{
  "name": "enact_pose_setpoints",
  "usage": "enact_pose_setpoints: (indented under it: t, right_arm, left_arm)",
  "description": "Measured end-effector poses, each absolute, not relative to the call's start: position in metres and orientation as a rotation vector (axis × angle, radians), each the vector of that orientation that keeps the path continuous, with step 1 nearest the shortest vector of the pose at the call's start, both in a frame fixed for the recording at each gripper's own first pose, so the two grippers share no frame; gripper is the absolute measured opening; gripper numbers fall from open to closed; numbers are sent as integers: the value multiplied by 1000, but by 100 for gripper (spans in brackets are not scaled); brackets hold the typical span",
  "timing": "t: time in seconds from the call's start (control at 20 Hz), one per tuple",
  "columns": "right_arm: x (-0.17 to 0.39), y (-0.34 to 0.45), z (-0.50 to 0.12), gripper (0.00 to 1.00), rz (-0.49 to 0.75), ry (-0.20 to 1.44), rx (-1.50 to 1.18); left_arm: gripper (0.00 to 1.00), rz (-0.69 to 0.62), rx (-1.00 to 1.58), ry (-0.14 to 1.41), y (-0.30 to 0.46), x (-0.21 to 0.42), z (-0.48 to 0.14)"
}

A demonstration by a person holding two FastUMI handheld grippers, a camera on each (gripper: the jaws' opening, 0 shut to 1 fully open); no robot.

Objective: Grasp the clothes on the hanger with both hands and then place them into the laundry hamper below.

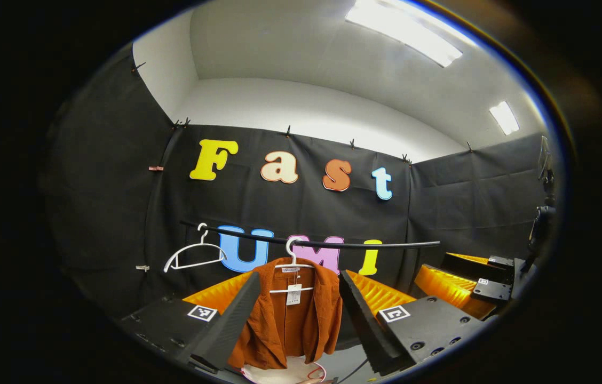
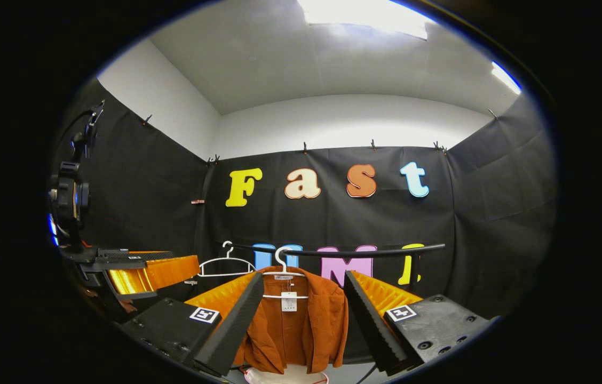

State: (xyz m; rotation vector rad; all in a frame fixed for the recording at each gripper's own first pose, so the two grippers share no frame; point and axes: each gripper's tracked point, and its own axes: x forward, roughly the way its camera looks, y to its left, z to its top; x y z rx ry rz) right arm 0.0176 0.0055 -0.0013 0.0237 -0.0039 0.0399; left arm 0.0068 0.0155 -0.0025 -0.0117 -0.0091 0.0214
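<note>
Item one: rust-orange jacket (image 1: 285,314), on a white hanger (image 1: 292,264) near the middle of the black rail (image 1: 333,244), front open, a paper tag (image 1: 294,294) dangling at the collar. I see it again in the right gripper view (image 2: 298,320), same hanger (image 2: 282,266), same rail (image 2: 365,252).

Item two: a bare white hanger (image 1: 194,253), toward the rail's left end, well apart from the jacket.

Item three: laundry hamper (image 1: 290,373), white rim visible directly below the jacket's hem; also in the right gripper view (image 2: 285,376).

Item four: my left gripper (image 1: 293,341), fingers spread wide, touching nothing, the jacket framed between them farther off.

Item five: my right gripper (image 2: 298,341), likewise spread and holding nothing, short of the jacket.
</note>
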Motion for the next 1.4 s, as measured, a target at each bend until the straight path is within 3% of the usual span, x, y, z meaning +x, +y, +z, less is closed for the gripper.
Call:
enact_pose_setpoints:
  t: [0.85,1.4]
  right_arm:
    - [30,24,-10,98,-4,14,17]
    - [61,29,-51,98,-20,80,10]
  left_arm:
    - [94,-26,-21,-2,41,11,-11]
    - [94,-46,-59,69,57,41,-51]
